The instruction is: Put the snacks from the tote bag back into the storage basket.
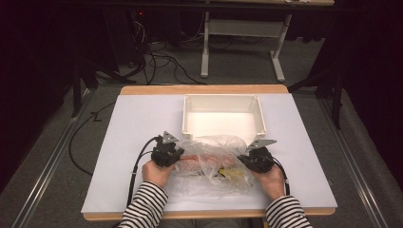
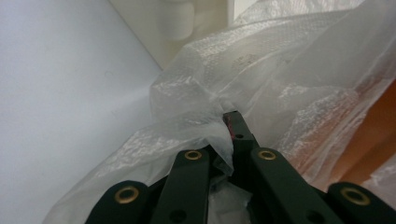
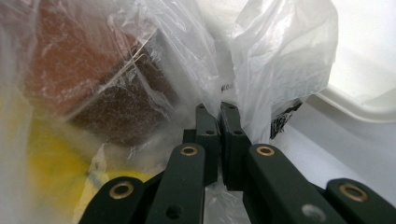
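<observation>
A clear plastic bag (image 1: 211,164) lies on the white table (image 1: 133,128) just in front of an empty white bin (image 1: 223,114), holding an orange-red item (image 1: 199,159) and something yellow (image 1: 233,175). The left gripper (image 1: 167,151) pinches the bag's left edge, and the right gripper (image 1: 256,156) is pressed together on its right edge.

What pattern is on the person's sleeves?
Black and white stripes on the sleeves, clearest in the high view.

Crumpled clear plastic bag (image 1: 216,164) holding orange and yellow items, lying just before white tray (image 1: 259,109)
</observation>
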Available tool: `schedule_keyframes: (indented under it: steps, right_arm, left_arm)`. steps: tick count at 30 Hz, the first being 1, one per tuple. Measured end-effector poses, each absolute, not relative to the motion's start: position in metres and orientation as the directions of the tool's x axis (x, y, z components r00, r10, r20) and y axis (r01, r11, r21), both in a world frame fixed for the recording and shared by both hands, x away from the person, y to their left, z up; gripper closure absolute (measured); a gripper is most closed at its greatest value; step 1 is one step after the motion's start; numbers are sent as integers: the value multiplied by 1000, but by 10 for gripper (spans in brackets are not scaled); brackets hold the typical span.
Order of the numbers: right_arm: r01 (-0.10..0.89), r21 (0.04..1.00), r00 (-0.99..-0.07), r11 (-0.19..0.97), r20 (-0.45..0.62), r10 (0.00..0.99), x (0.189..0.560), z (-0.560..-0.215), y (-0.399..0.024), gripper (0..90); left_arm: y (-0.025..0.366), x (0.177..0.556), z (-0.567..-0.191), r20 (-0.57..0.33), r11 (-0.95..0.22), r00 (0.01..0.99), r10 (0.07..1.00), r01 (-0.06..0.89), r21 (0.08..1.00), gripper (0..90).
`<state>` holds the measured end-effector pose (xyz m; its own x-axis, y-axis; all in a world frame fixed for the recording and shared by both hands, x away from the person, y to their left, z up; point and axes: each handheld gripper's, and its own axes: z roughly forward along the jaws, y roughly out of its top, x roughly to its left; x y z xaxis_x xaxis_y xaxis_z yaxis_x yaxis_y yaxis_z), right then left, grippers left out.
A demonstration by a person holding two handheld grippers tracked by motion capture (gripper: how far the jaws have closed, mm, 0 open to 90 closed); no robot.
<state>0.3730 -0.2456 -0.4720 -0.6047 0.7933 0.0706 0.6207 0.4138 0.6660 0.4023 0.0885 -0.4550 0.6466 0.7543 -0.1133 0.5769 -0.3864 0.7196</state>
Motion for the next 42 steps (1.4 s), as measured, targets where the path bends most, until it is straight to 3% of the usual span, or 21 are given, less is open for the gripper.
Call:
schedule_keyframes:
  steps: [7,15,28,35,42]
  right_arm:
    - [616,666,-608,421,62,791,371,-471,-246,876]
    - [556,739,-599,381,38,800,354,-452,-252,668]
    - [414,847,-660,334,27,751,316,-409,-257,561]
    - [398,841,-726,366,45,686,307,-403,-237,469]
    - [410,811,-754,417,44,655,313,-413,-218,432]
  left_arm:
    - [89,402,-455,-104,-391,645,757,575,719,887]
    - [90,396,-449,-76,-388,649,757,540,747,881]
    - [92,395,-446,-67,-391,645,762,539,746,880]
    - [94,394,-445,-64,-385,639,766,537,750,863]
    - [97,392,-442,-66,-379,640,766,531,758,819]
